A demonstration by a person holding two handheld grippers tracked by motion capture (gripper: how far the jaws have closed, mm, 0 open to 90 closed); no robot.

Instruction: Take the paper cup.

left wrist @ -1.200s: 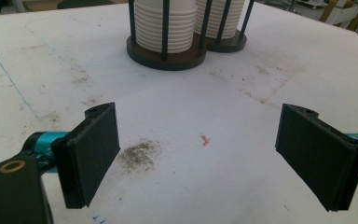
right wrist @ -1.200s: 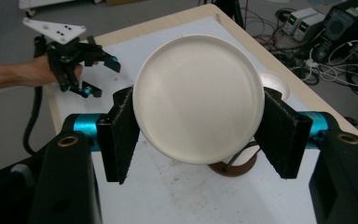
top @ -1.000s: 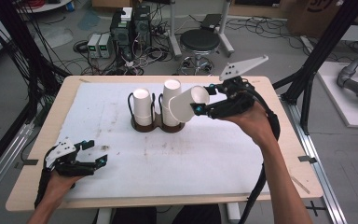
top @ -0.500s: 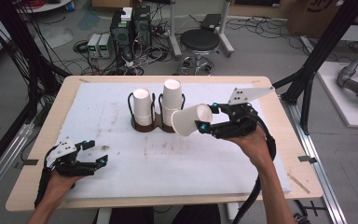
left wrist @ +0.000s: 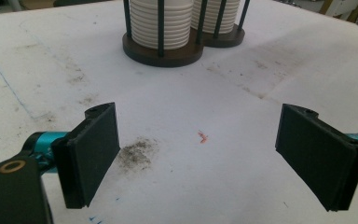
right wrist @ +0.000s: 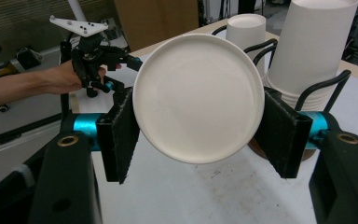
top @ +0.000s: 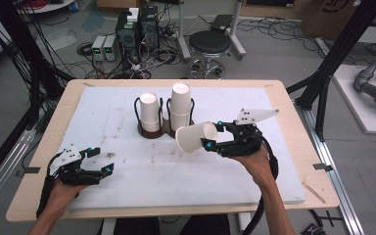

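My right gripper (top: 211,136) is shut on a white paper cup (top: 195,137), held on its side just above the white mat, in front of the cup holder. In the right gripper view the cup's base (right wrist: 198,95) faces the camera, and both pads (right wrist: 120,135) press its sides. A dark holder (top: 152,132) at the table's middle back carries two cup stacks, a shorter one (top: 149,111) and a taller one (top: 181,105). My left gripper (top: 102,160) rests open at the front left with nothing between its jaws (left wrist: 205,154).
A white mat (top: 127,122) covers most of the wooden table (top: 293,147). The holder's base (left wrist: 163,51) stands well ahead of the left gripper. A stool (top: 210,44), cables and black frame posts (top: 333,63) lie beyond the table.
The right gripper has come down with the cup, from beside the taller stack's top to low over the mat in front of the holder. The left gripper has stayed put.
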